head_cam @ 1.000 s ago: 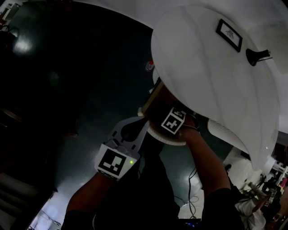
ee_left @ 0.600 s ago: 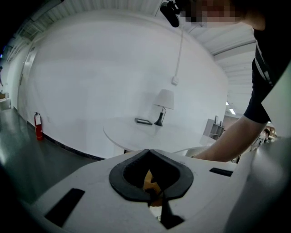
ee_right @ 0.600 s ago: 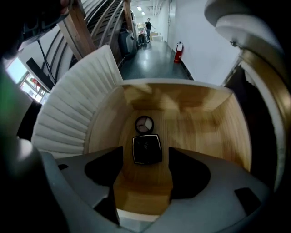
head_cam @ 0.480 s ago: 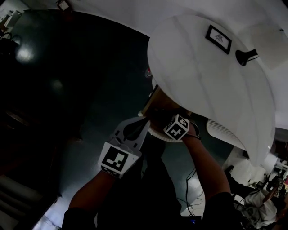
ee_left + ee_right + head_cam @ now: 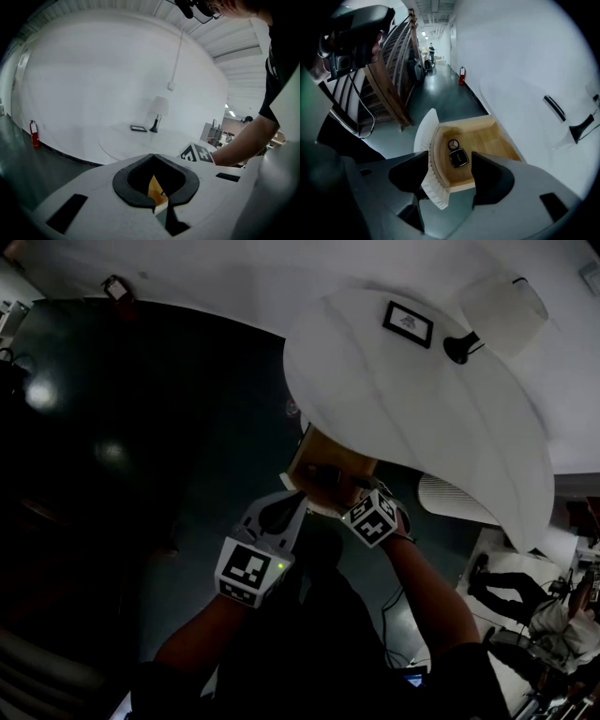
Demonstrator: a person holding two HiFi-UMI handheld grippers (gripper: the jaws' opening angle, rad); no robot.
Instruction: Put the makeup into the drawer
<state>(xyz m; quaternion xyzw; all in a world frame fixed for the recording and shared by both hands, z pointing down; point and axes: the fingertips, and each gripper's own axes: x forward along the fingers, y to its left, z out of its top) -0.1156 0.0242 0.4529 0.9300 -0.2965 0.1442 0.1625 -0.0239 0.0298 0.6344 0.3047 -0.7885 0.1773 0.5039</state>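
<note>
— Where's the makeup?

— In the drawer. A black square compact lies flat on the pale wood floor, with a small round compact just beside it.

— So which step is this?

— The placing looks done – closing the drawer is what's left, I'd say. It is open under the round white table.

— And the grippers?

— The right gripper has its jaws apart, straddling the drawer front – a curved white panel, finely ribbed. The left gripper has its jaws together on nothing, near the drawer.

— Next move?

— Probably a steady push on that front, straight in under the tabletop, so the smooth compacts don't slide.
</note>
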